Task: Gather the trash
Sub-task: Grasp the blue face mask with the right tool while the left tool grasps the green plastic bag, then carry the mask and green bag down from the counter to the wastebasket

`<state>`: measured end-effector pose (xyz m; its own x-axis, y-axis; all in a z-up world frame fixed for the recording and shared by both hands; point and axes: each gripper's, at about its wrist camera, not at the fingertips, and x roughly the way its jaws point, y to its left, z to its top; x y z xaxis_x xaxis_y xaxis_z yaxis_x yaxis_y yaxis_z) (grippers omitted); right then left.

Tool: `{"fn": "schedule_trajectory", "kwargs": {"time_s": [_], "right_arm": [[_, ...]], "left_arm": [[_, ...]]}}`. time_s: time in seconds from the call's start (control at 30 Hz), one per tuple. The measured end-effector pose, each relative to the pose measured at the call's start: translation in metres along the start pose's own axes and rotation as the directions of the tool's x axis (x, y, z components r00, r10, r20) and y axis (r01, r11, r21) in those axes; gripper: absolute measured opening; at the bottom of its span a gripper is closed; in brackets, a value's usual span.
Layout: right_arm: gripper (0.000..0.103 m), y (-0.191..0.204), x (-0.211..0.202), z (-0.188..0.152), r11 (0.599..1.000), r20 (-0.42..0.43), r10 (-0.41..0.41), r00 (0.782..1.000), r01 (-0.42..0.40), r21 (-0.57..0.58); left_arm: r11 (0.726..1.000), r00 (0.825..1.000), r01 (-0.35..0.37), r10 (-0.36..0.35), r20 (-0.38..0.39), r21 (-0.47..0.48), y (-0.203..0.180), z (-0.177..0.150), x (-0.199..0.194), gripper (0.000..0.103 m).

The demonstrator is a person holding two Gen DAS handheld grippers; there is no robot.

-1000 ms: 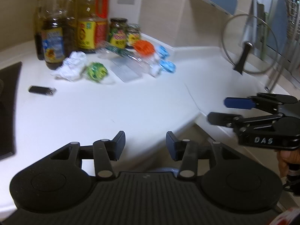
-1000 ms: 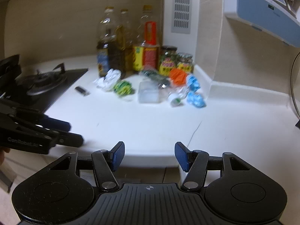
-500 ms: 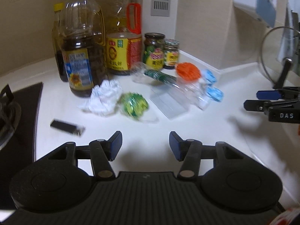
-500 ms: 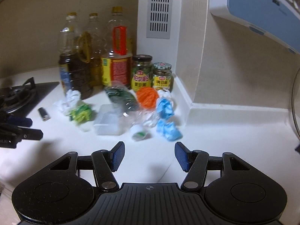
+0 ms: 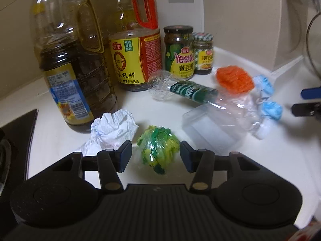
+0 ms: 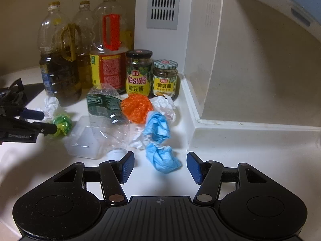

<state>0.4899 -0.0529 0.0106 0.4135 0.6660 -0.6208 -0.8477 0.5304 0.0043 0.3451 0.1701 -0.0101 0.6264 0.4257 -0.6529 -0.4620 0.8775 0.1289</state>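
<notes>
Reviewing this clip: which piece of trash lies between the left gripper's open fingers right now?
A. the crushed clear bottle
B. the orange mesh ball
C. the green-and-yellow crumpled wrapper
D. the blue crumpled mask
C. In the left wrist view the green-and-yellow crumpled wrapper lies on the counter between the pads of the left gripper, which stand apart from it.

front: bare white counter (image 6: 250, 156) lies open | back: blocked by upright oil bottles (image 5: 74, 64) and jars (image 6: 138, 72) | left: stove (image 5: 18, 132) | right: wall corner (image 6: 202, 60) | middle: crowded by crushed bottle (image 6: 104, 106), clear tub (image 5: 208, 128), orange wad (image 6: 136, 108)
</notes>
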Motion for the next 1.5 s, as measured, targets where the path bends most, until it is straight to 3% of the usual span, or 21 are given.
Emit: {"fn": "schedule_trajectory", "kwargs": {"time_s": [0.1, 0.37, 0.63, 0.7, 0.87, 0.97, 1.13, 1.5], "right_arm": [[0.059, -0.006, 0.009, 0.0, 1.0, -0.013, 0.013, 1.0, -0.013, -0.004], [0.059, -0.017, 0.029, 0.001, 0.999, -0.021, 0.037, 0.999, -0.037, 0.009], [0.058, -0.013, 0.047, 0.004, 0.996, -0.048, 0.074, 0.996, -0.075, -0.037], [0.044, -0.011, 0.055, 0.005, 0.995, -0.061, 0.069, 0.996, -0.073, -0.063], [0.022, -0.008, 0.063, 0.002, 0.993, -0.075, 0.049, 0.996, -0.057, -0.107], [0.016, -0.006, 0.055, 0.0, 0.992, -0.063, 0.038, 0.997, -0.046, -0.117], [0.015, -0.003, 0.029, -0.003, 0.994, -0.035, 0.031, 0.999, -0.034, -0.1], [0.015, 0.016, -0.059, -0.034, 0.995, -0.016, 0.073, 0.997, -0.072, 0.072]], "left_arm": [[1.0, 1.0, -0.012, 0.013, -0.022, 0.015, -0.002, 0.001, 0.012, 0.047], [0.998, 0.998, -0.034, 0.037, -0.043, 0.054, -0.011, -0.001, 0.013, 0.025], [1.0, 1.0, 0.003, -0.003, -0.024, -0.018, -0.012, 0.002, -0.014, 0.022], [0.999, 1.0, 0.01, -0.01, -0.02, -0.032, -0.013, 0.001, -0.022, 0.022], [0.998, 1.0, 0.021, -0.022, -0.016, -0.062, -0.015, -0.005, -0.04, 0.022], [0.996, 0.999, 0.038, -0.039, -0.011, -0.077, -0.017, -0.008, -0.05, 0.022], [0.995, 0.998, 0.056, -0.056, 0.004, -0.082, -0.022, -0.014, -0.069, 0.022], [0.986, 0.989, 0.151, -0.15, 0.019, -0.068, -0.047, -0.044, -0.121, 0.022]]}}
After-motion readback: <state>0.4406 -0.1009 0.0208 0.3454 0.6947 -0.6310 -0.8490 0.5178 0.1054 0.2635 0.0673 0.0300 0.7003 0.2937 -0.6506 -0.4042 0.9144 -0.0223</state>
